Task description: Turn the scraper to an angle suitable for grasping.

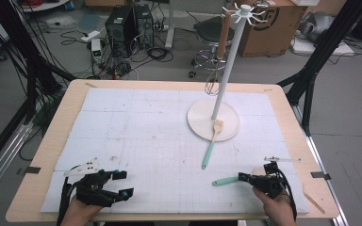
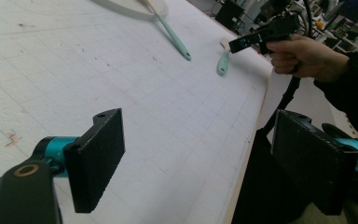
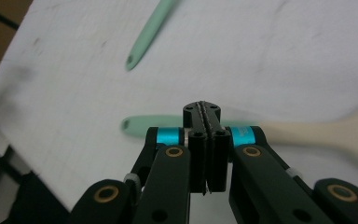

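Mint-handled spatula [image 1: 226, 180] sits clamped in our right gripper [image 1: 243, 177], handle pointing left, well short of the rack [image 1: 213, 118]; left gripper [image 1: 122, 183] stands wide.

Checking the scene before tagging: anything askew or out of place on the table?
One spatula lies half on the stand's base, head on the disc, handle out on the mat. The second spatula lies by the shut right tool. Nothing spilled or broken.
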Demonstrator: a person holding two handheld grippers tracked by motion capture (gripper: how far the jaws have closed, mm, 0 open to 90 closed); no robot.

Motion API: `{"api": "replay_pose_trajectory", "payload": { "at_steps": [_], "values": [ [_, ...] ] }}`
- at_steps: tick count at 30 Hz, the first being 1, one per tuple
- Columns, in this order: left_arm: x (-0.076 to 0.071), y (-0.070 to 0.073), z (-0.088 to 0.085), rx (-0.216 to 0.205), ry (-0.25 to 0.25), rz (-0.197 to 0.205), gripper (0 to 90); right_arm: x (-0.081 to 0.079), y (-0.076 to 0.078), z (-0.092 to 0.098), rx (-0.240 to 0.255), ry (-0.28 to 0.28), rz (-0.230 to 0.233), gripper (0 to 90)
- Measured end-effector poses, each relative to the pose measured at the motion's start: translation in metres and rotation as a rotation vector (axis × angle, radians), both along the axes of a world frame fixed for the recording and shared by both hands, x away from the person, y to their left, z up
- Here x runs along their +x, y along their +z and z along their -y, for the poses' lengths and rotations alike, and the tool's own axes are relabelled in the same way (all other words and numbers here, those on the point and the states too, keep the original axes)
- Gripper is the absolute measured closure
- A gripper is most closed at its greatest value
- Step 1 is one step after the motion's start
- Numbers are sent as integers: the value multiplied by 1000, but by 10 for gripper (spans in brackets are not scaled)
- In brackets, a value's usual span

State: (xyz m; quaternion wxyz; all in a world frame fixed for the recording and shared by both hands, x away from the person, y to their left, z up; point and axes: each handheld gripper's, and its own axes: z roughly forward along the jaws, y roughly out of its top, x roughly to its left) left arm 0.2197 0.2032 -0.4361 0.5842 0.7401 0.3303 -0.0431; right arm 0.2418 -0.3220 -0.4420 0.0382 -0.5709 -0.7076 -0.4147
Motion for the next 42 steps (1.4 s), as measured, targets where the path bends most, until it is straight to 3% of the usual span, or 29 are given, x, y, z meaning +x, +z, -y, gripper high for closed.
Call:
{"api": "replay_pose_trajectory", "payload": {
  "at_steps": [3,7,11,29,37,40,42],
  "values": [
    [0,0,-1,1,-1,5,180,-6,-5,-11,-1,33,-34,895],
    [0,0,-1,-2,0,4,180,-13,-12,-19,-5,57,-45,895],
    [1,0,0,3,-4,5,180,-11,-12,-26,-17,54,-27,895],
    [-1,0,-4,-1,5,3,180,42,-15,-42,-10,-44,6,896],
    [-1,0,-5,-1,8,4,180,60,-15,-36,-31,-98,36,896],
    [-2,0,-6,6,13,7,180,62,-15,-33,-10,-96,27,893],
    [-2,-1,-7,2,14,4,180,61,-14,-31,17,-89,30,784]
  ]
}}
